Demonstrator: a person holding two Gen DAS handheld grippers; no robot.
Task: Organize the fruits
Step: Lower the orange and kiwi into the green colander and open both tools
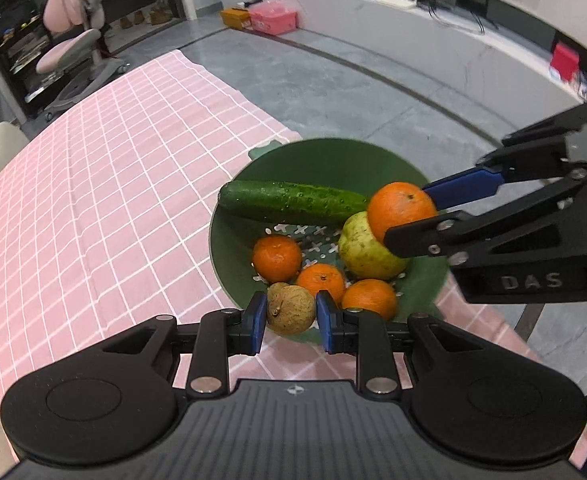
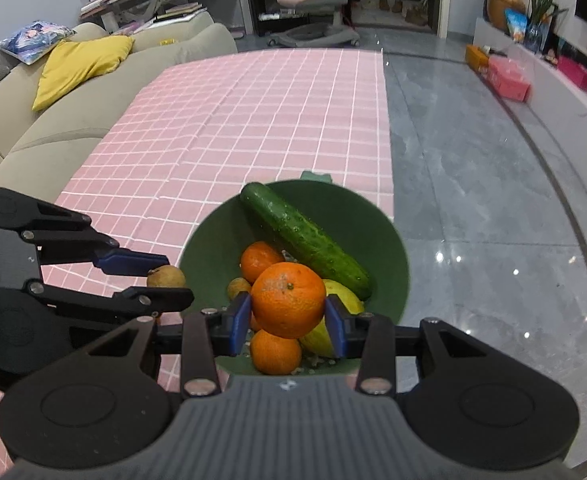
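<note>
A green colander bowl (image 1: 333, 152) stands at the edge of the pink checked tablecloth (image 1: 113, 184). In it lie a cucumber (image 1: 293, 202), three oranges (image 1: 276, 258), a yellow-green fruit (image 1: 367, 252) and a small brown fruit (image 2: 238, 287). My left gripper (image 1: 291, 312) is shut on another small brown round fruit (image 1: 291, 310), held over the bowl's near rim. My right gripper (image 2: 288, 320) is shut on an orange (image 2: 288, 300) above the fruit in the bowl. In the left wrist view it reaches in from the right with that orange (image 1: 401, 208).
The bowl (image 2: 373, 232) sits close to the table's edge, with grey tiled floor (image 2: 473, 184) beyond it. The tablecloth stretches away to the left and far side. A beige sofa (image 2: 53, 128) with a yellow cushion runs along the table's far-left side.
</note>
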